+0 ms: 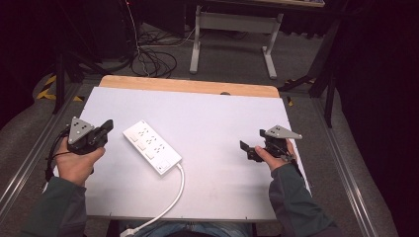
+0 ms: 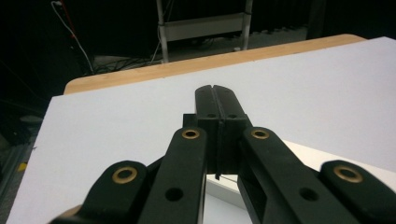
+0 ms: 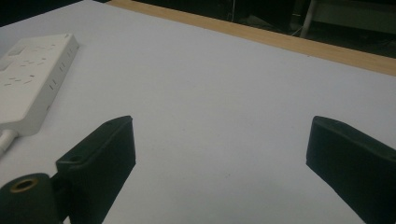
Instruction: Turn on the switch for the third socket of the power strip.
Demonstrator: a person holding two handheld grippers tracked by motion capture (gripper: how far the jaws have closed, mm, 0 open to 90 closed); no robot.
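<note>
Left gripper sits at the left edge of the white surface, held in the person's left hand, its jaws pressed together with nothing between them; the left gripper view shows the two black jaws meeting along a thin seam, which the high view is too small to show. Just right of it lies a white power strip, nearer the left edge than the right. Its long axis runs diagonally, from the far left toward the near right, and its white cable leaves the near-right end and curves off over the near edge. The right gripper view shows the sockets on its top face and small slots along its side. Well apart from it, near the right edge, the right gripper rests in the right hand, jaws spread wide and empty, pointing left toward the strip.
</note>
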